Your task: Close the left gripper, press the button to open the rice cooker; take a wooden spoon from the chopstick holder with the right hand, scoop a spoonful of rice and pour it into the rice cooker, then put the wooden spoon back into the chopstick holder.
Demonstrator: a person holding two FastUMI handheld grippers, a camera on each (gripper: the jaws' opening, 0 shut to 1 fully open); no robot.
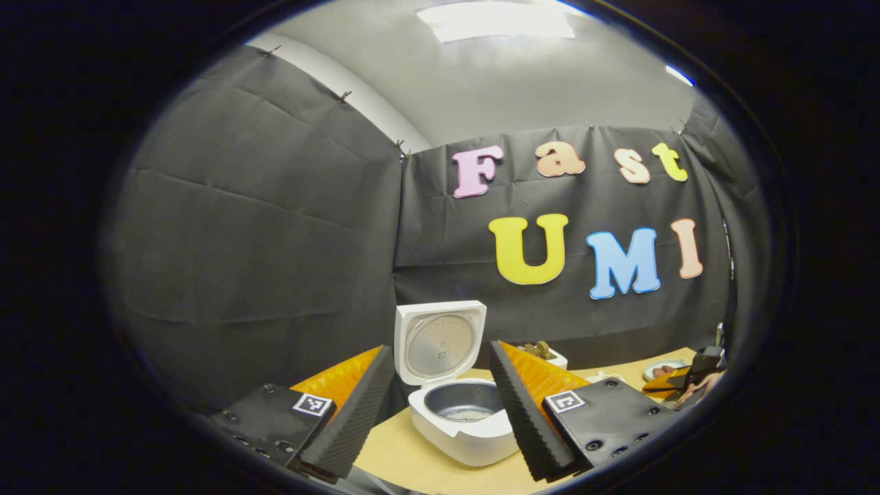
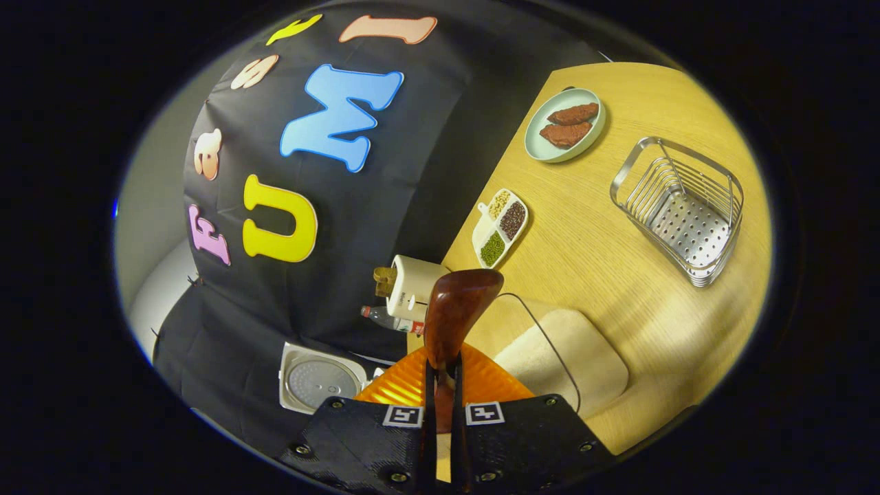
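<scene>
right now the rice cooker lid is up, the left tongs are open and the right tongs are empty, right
Not quite: the right tongs are not empty. In the right gripper view they are shut on the wooden spoon. The rest holds: the left gripper view shows the rice cooker lid up and the left tongs open.

A bright ceiling panel (image 1: 496, 20) lights the booth from above and blows out to white glare. The black cloth (image 1: 261, 227) soaks up light and stays dim. In the right gripper view the table (image 2: 619, 247) ahead of the claw glows warm, with soft shadows beside the basket (image 2: 680, 210). Fisheye bending curves every edge; rims blur slightly.
</scene>
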